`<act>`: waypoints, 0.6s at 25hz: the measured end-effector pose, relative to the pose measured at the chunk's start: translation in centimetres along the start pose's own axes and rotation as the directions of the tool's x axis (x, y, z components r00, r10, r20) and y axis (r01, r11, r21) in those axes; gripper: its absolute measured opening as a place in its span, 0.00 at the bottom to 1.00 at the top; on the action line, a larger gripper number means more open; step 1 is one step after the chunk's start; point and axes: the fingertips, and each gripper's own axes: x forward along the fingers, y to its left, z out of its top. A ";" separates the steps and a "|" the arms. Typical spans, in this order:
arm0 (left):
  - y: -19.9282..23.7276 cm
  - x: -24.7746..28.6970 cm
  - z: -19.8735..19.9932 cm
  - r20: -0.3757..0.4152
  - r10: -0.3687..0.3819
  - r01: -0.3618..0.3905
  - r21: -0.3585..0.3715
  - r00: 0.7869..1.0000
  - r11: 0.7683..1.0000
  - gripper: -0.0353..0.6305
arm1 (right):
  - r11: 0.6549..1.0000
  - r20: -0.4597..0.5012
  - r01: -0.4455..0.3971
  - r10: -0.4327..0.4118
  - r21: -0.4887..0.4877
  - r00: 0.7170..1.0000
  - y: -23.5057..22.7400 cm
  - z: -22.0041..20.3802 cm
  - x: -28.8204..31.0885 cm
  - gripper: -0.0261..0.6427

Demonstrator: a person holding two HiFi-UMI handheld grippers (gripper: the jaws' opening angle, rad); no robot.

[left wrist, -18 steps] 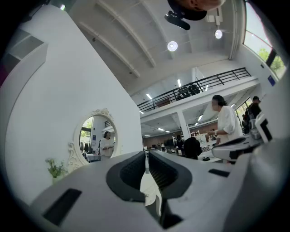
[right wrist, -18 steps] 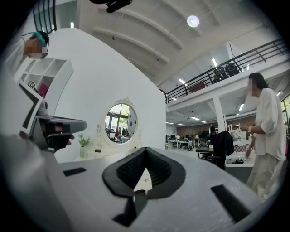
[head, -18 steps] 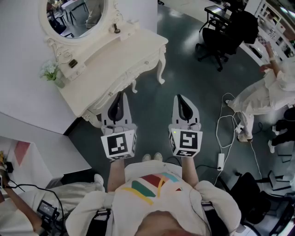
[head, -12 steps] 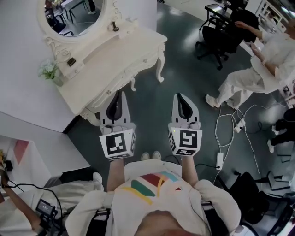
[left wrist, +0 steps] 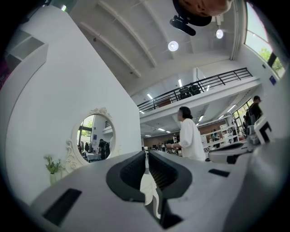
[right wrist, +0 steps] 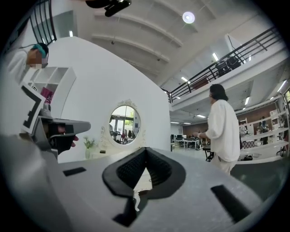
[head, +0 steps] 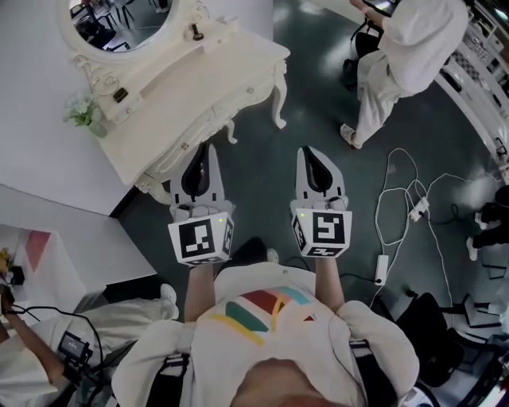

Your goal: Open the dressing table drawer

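**A:** What sits closest?

**B:** In the head view, the wearer's striped shirt (head: pixel 258 306), then the two marker cubes (head: pixel 200 238). Their black-and-white square patterns are the only print; I can read no words anywhere.

**A:** And the grippers?

**B:** The left gripper (head: pixel 207 149) and right gripper (head: pixel 307 151) are held side by side above the dark floor (head: pixel 262 175). Both have their jaws closed with nothing between them. The right gripper view shows its tips meeting, and the left gripper view shows only a hairline slit.

**A:** Where's the drawer?

**B:** The drawer (head: pixel 231 111) runs under the front edge of the dressing table (head: pixel 199 75). Its front looks flush. It lies ahead of the left gripper's tips, apart from them.

**A:** Does any view show something the others don't?

**B:** Only the head view shows the cables (head: pixel 398 199) on the floor at right. Only the gripper views show the balcony railing (left wrist: pixel 195 88) and ceiling lights (left wrist: pixel 172 45). The right gripper view also catches the left gripper from the side.

**A:** Farther back?

**B:** A vase of flowers (head: pixel 86 118) stands at the tabletop's back left corner. The oval mirror (head: pixel 127 24) rises along its back edge. A person in white (head: pixel 398 48) is beyond the table's right end.
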 end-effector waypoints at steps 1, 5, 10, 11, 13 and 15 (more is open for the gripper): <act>0.0 0.2 -0.1 -0.002 0.003 -0.003 0.001 1.000 1.000 0.08 | 1.000 0.002 -0.006 0.006 -0.002 1.000 0.0 -0.1 0.2 0.04; 0.5 1.4 -0.3 0.011 0.019 -0.019 0.004 1.000 1.000 0.08 | 1.000 0.016 -0.029 0.029 0.002 0.999 -0.4 0.0 1.1 0.04; 1.5 4.2 0.1 0.057 0.036 -0.036 -0.003 0.998 0.999 0.08 | 0.999 0.038 -0.053 0.053 -0.004 0.998 -1.5 0.3 3.2 0.04; 1.8 5.0 0.1 0.073 0.036 -0.036 -0.001 0.997 0.999 0.08 | 0.998 0.047 -0.059 0.059 -0.001 0.997 -1.7 0.5 3.8 0.04; 2.4 6.6 0.0 0.098 0.036 -0.037 0.004 0.995 0.999 0.08 | 0.998 0.062 -0.063 0.063 0.000 0.996 -2.0 0.7 5.4 0.04; 3.2 8.3 -0.2 0.110 0.037 -0.038 0.004 0.993 0.999 0.08 | 0.998 0.066 -0.059 0.059 -0.002 0.996 -2.3 0.6 7.1 0.04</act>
